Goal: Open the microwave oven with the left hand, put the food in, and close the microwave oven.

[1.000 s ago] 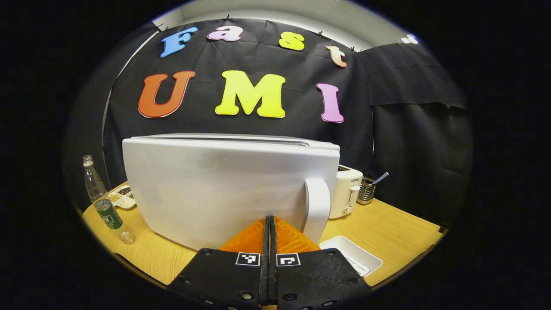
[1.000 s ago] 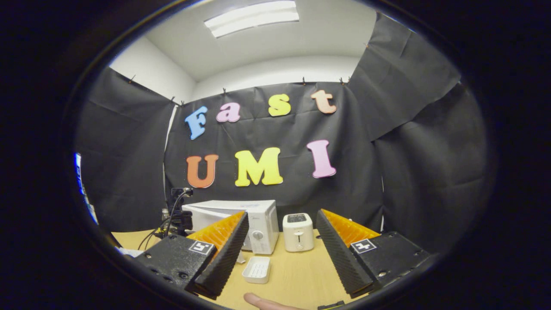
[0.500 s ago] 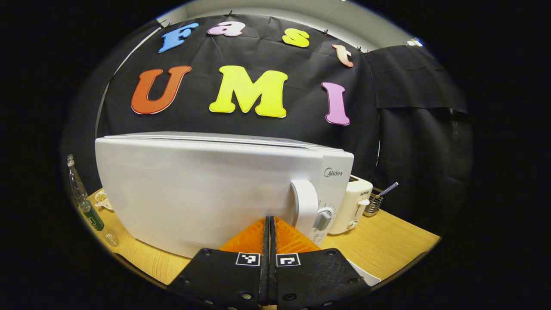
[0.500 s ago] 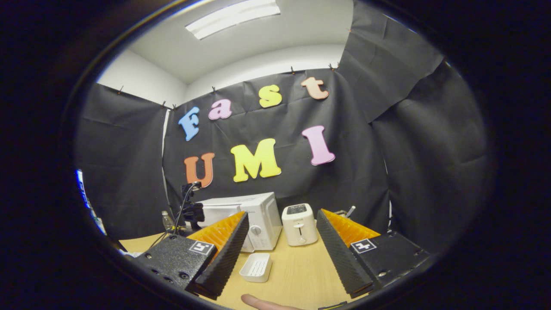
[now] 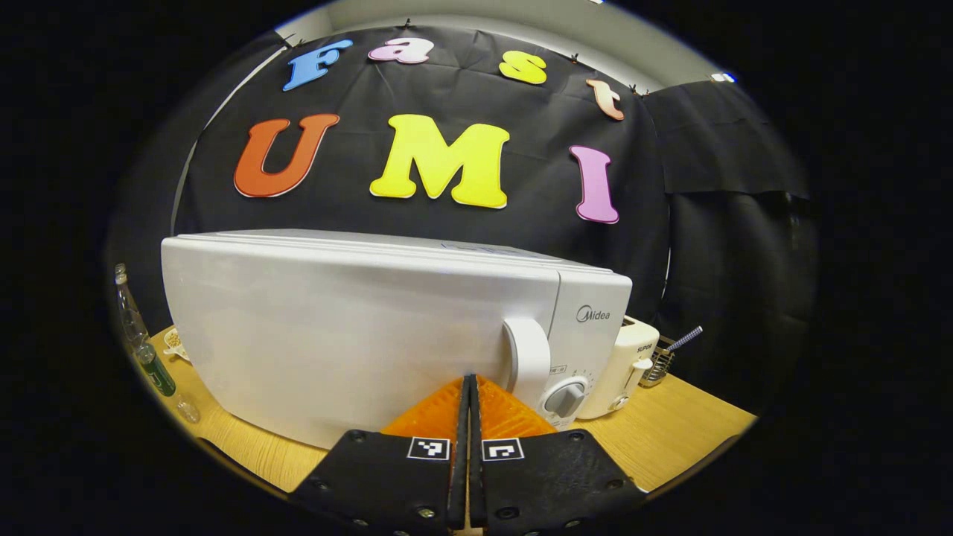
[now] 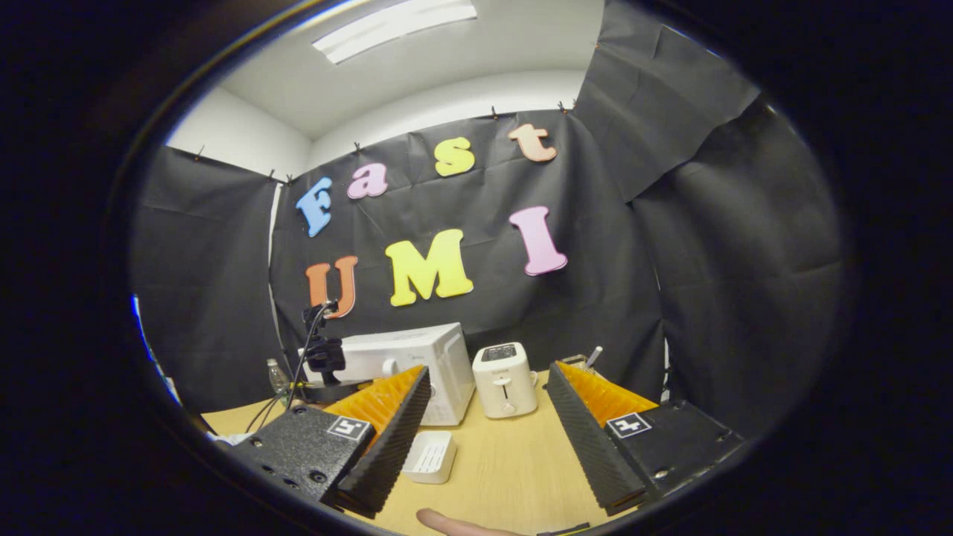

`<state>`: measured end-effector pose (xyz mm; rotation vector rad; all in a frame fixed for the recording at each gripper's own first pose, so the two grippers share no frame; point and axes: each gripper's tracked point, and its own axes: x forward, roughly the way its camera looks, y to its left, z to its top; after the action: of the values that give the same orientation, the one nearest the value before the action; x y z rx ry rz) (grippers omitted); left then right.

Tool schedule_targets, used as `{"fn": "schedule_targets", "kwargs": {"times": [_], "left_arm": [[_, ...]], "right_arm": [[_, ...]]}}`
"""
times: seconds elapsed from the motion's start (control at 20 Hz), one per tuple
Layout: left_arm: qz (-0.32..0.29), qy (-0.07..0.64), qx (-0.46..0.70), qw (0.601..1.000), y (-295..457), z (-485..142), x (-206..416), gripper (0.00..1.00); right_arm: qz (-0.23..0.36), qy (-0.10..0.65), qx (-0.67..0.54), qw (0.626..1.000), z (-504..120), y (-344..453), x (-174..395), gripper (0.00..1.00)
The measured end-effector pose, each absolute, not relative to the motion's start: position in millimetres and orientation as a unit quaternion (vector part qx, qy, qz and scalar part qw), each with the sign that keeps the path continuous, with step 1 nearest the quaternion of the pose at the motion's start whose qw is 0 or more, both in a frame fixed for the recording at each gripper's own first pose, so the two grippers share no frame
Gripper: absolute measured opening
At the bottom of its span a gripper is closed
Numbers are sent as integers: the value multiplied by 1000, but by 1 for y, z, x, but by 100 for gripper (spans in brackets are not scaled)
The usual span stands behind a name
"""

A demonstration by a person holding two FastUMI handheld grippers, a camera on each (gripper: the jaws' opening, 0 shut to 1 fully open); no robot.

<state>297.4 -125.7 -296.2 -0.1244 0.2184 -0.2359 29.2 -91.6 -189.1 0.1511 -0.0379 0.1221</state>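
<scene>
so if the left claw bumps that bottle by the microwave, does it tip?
Probably. The bottle is tall, narrow and upright on the table, so top-heavy. It looks clear plastic and nearly empty, so likely light. Once down, its round body would likely roll.

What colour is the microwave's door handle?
White, like the rest of the microwave. The door handle shows best in the left gripper view.

A light wooden table (image 6: 499, 476) carries the white microwave oven (image 5: 357, 327), door closed, toward its back edge. A white toaster (image 6: 505, 380) stands just beside it, with a wire utensil holder (image 5: 659, 366) beyond. A white tray (image 6: 430, 458) lies nearer the front; bottles (image 5: 149, 357) (one green-labelled) stand at the left edge.
</scene>
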Motion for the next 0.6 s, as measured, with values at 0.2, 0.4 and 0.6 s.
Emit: {"fn": "schedule_targets", "kwargs": {"times": [0.2, 0.4, 0.6], "left_arm": [[-107, 124, -66, 984, -117, -283, 274, 1], [-99, 90, -53, 990, -96, -236, 225, 1], [-93, 91, -57, 990, -71, -197, 160, 1]], "right_arm": [[47, -10, 68, 997, -186, -89, 26, 100], [39, -3, 62, 997, -177, -81, 19, 100], [29, -3, 46, 999, -160, -67, 1, 89]]}}
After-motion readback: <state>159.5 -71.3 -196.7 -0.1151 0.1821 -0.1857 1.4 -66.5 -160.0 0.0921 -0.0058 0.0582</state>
